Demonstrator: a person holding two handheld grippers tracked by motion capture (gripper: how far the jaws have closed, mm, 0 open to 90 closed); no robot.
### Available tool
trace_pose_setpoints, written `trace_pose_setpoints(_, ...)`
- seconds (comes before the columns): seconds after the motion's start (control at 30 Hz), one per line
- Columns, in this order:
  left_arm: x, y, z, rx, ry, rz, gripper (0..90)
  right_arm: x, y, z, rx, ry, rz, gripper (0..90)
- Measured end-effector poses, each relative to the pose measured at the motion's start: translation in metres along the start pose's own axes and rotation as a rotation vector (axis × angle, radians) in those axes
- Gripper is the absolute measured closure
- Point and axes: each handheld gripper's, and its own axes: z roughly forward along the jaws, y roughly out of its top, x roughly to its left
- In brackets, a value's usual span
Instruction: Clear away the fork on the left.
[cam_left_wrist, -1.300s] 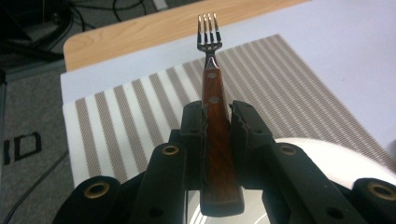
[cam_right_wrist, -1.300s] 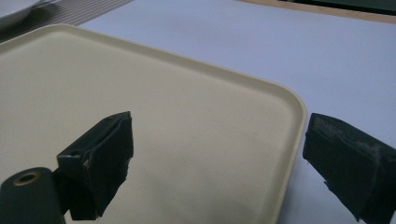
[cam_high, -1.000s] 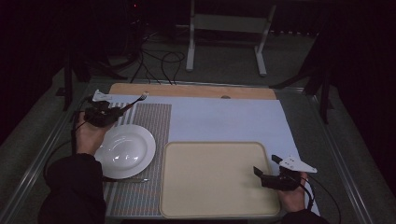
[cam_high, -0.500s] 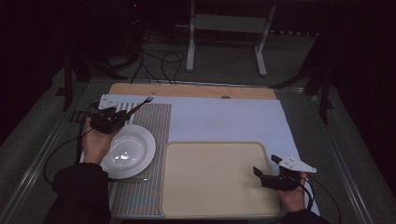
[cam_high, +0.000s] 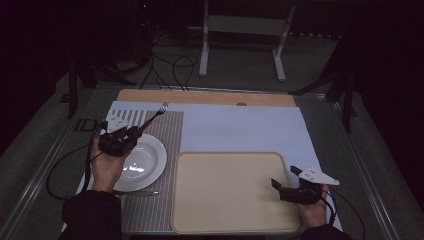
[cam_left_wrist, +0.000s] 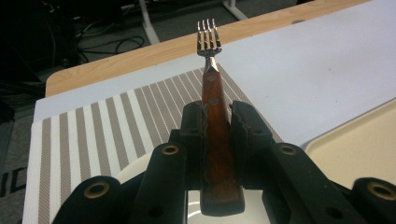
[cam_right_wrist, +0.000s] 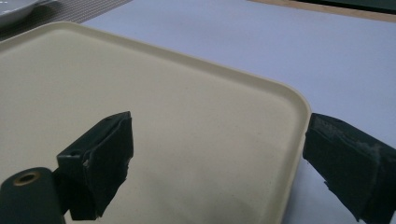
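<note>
My left gripper (cam_high: 131, 134) (cam_left_wrist: 217, 112) is shut on the brown wooden handle of a fork (cam_high: 152, 118) (cam_left_wrist: 211, 88). The fork's metal tines point away and up, over the striped placemat (cam_high: 170, 135) (cam_left_wrist: 116, 116). A white plate (cam_high: 145, 162) lies on the mat just under and right of that gripper. My right gripper (cam_high: 285, 179) (cam_right_wrist: 217, 158) stands open astride the right rim of the cream tray (cam_high: 225, 190) (cam_right_wrist: 140, 112). One jaw is over the tray, the other outside it.
A white sheet (cam_high: 240, 127) covers the table's middle, with a wooden strip (cam_high: 200, 96) along the far edge. A thin utensil (cam_high: 140, 192) lies on the mat near the plate's front. Cables and a metal stand (cam_high: 240, 30) are on the floor beyond.
My left gripper has carried the fork nearer and to the right, from the mat's far left corner to beside the plate. The right gripper has stayed at the tray's rim.
</note>
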Motion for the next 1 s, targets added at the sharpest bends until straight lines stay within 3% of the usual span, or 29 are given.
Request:
trace_pose_setpoints(0.33, -0.022, -0.016, -0.014, -0.035, 0.014, -0.014, 75.9, 0.0, 0.0, -0.001, -0.001, 0.0, -0.001, 8.6)
trace_pose_setpoints(0.43, -0.036, -0.023, -0.016, -0.035, 0.028, 0.01, 75.9, 0.0, 0.0, -0.001, -0.001, 0.0, -0.003, 8.6)
trace_pose_setpoints(1.0, -0.078, -0.048, -0.037, -0.061, 0.043, 0.027, 75.9, 0.0, 0.001, -0.001, -0.001, 0.0, -0.01, 8.6)
